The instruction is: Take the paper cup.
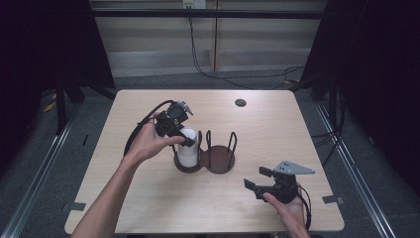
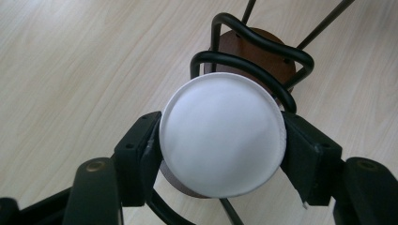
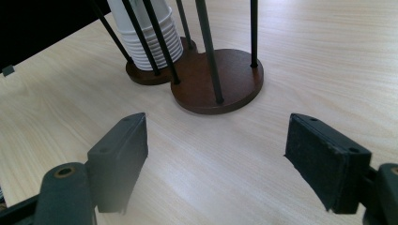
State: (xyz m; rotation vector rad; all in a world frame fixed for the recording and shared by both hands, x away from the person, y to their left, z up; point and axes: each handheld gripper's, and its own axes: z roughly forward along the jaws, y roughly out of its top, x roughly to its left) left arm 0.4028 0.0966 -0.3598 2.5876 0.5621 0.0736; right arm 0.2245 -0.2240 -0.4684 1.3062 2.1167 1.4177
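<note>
The tool (image 2: 220, 154) clamps a white cup (image 2: 221, 133) from both sides, above the black wire holder (image 2: 256, 56)

Left claw (image 1: 184, 135) clamped, pointing down; right claw (image 1: 253, 179) open.

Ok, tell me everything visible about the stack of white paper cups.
The stack of white paper cups stands upside down, nested, ribbed rims layered at the bottom, in the left bay of the dark wooden two-bay holder with black wire hoops. The left tool clamps the top cup's round base on both sides.
</note>
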